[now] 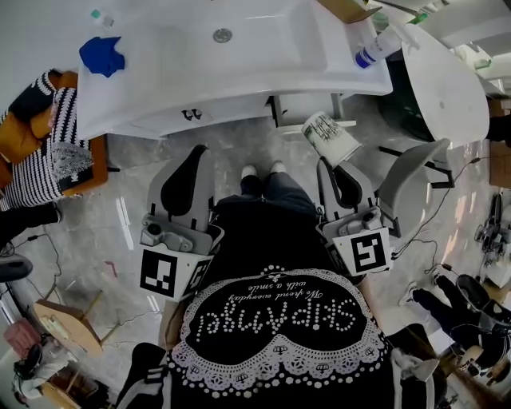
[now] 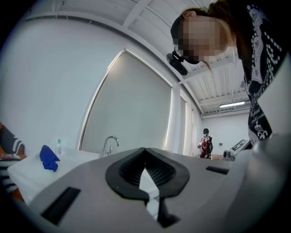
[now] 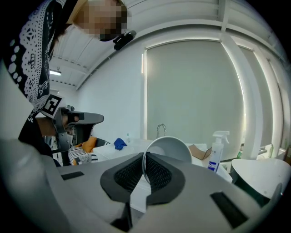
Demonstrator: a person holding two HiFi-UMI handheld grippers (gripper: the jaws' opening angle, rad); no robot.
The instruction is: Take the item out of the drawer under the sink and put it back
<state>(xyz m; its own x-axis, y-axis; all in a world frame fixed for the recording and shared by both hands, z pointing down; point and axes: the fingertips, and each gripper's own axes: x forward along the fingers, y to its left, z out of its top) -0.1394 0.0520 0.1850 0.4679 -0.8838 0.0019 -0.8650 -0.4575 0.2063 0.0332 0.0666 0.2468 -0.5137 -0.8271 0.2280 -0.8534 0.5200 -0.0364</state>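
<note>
A white cup (image 1: pixel 330 137) with dark print on its side is tilted in the air in front of the white sink cabinet (image 1: pixel 239 112). My right gripper (image 1: pixel 337 162) is shut on the cup's rim. In the right gripper view the rim's thin wall of the cup (image 3: pixel 169 150) runs between the black pads of the right gripper (image 3: pixel 144 158). My left gripper (image 1: pixel 195 153) hangs to the left at a similar height, shut with nothing in it. The left gripper view shows the left gripper (image 2: pixel 144 153) with its pad tips meeting. Two small handles (image 1: pixel 192 114) mark the cabinet front; I cannot tell whether a drawer stands open.
On the sink top lie a blue cloth (image 1: pixel 101 56), a spray bottle (image 1: pixel 375 49) and a cardboard box (image 1: pixel 347 8). A faucet (image 2: pixel 109 144) stands behind the basin. A white rounded tub (image 1: pixel 447 80) is at the right, a striped cushion (image 1: pixel 48 144) at the left.
</note>
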